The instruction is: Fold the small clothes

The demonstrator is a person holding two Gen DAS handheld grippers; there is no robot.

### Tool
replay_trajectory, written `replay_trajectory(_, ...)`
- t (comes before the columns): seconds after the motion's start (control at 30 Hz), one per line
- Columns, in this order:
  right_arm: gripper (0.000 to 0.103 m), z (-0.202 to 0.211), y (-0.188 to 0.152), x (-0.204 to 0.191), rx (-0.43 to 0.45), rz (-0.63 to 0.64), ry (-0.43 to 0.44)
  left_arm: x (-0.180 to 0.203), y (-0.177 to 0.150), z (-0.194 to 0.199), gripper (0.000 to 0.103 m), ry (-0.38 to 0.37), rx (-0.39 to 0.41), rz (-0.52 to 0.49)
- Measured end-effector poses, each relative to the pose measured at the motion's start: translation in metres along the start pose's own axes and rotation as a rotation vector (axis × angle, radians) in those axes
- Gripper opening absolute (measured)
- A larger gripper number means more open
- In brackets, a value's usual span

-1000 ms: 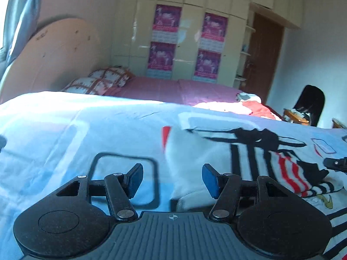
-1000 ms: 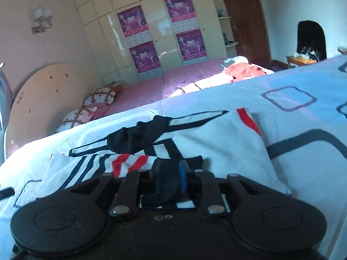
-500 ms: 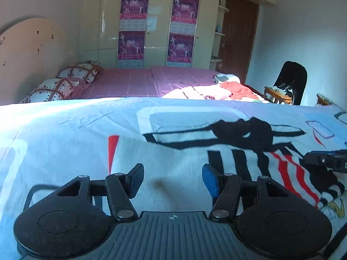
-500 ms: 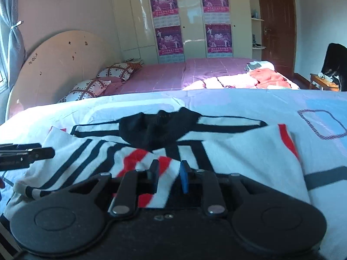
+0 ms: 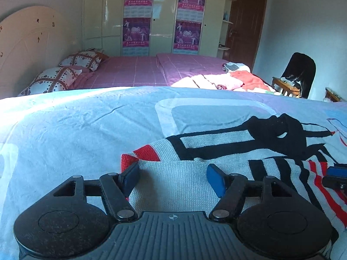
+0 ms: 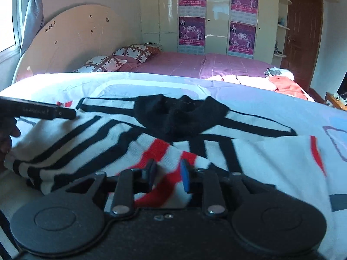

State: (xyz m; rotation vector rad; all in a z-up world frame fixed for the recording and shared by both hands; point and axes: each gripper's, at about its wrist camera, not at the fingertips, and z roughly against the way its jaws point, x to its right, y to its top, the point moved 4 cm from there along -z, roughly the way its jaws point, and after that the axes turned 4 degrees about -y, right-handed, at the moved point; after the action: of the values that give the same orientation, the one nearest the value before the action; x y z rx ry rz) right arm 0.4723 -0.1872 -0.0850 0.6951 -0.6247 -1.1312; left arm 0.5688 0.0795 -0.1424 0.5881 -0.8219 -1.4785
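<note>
A small white knit sweater (image 5: 195,186) with black and red stripes and a black collar (image 6: 180,117) lies on the blue-and-white bed sheet (image 5: 76,134). My left gripper (image 5: 173,179) is open and empty, low over the sweater's left part beside its red cuff (image 5: 147,152). My right gripper (image 6: 168,176) has its jaws partly apart around a red-striped fold of the sweater (image 6: 164,151). The right gripper's tip shows at the right edge of the left wrist view (image 5: 335,177); the left gripper shows at the left of the right wrist view (image 6: 39,109).
Behind the sheet is a purple bed (image 5: 138,69) with two patterned pillows (image 5: 52,80) and a pile of pink and red clothes (image 5: 229,80). A wardrobe with posters (image 5: 162,17), a brown door (image 5: 245,23) and a dark chair (image 5: 300,73) stand beyond.
My left gripper has moved right onto the sweater, staying open. My right gripper's jaws have widened from a tight pinch on the sweater's sleeve, which now lies folded across the body.
</note>
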Motion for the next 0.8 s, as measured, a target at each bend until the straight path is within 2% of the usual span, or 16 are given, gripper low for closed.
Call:
replay_trajectory(0.07, 0.024, 0.012, -0.01, 0.019, -0.004, -0.017, -0.021, -0.003, -0.002, 0.003, 0.069, -0.002, -0.001, -0.036)
replay_trajectory(0.13, 0.024, 0.025, -0.018, 0.037, -0.008, -0.034, -0.046, -0.002, -0.002, 0.013, 0.076, 0.068, -0.008, -0.057)
replay_trajectory(0.2, 0.041, 0.042, -0.02, 0.05, 0.007, -0.072, -0.1, 0.007, 0.001, 0.036, 0.076, 0.047, 0.05, -0.057)
replay_trajectory(0.23, 0.058, 0.054, -0.021, 0.06, 0.035, -0.13, -0.112, 0.014, 0.002, 0.048, 0.076, 0.035, 0.074, -0.06)
replay_trajectory(0.27, 0.064, 0.062, -0.023, 0.071, 0.054, -0.211, -0.093, 0.023, 0.0, 0.057, 0.076, 0.026, 0.086, -0.063)
replay_trajectory(0.3, 0.064, 0.066, -0.026, 0.082, 0.051, -0.317, -0.053, 0.031, -0.004, 0.064, 0.076, 0.014, 0.084, -0.059)
replay_trajectory(0.33, 0.062, 0.065, -0.029, 0.09, 0.031, -0.402, -0.01, 0.038, -0.009, 0.066, 0.076, 0.006, 0.072, -0.045)
replay_trajectory(0.4, 0.052, 0.056, -0.037, 0.097, -0.016, -0.511, 0.049, 0.053, -0.022, 0.065, 0.076, -0.017, 0.037, -0.044)
replay_trajectory(0.43, 0.039, 0.051, -0.04, 0.097, -0.029, -0.537, 0.069, 0.06, -0.029, 0.062, 0.076, -0.001, 0.019, -0.061)
replay_trajectory(0.47, 0.021, 0.047, -0.042, 0.095, -0.03, -0.545, 0.083, 0.065, -0.036, 0.056, 0.076, 0.023, -0.013, -0.079)
replay_trajectory(0.5, 0.011, 0.045, -0.044, 0.093, -0.027, -0.54, 0.085, 0.068, -0.042, 0.053, 0.076, 0.043, -0.027, -0.092)
replay_trajectory(0.53, 0.01, 0.043, -0.045, 0.091, -0.031, -0.536, 0.088, 0.071, -0.046, 0.055, 0.076, 0.054, -0.002, -0.101)
replay_trajectory(0.7, 0.009, 0.071, -0.043, 0.087, 0.03, -0.504, 0.087, 0.059, -0.047, 0.065, 0.076, 0.066, 0.003, -0.081)
replay_trajectory(0.8, 0.011, 0.061, -0.052, 0.084, -0.028, -0.478, 0.031, 0.057, -0.049, 0.065, 0.076, 0.064, -0.005, -0.074)
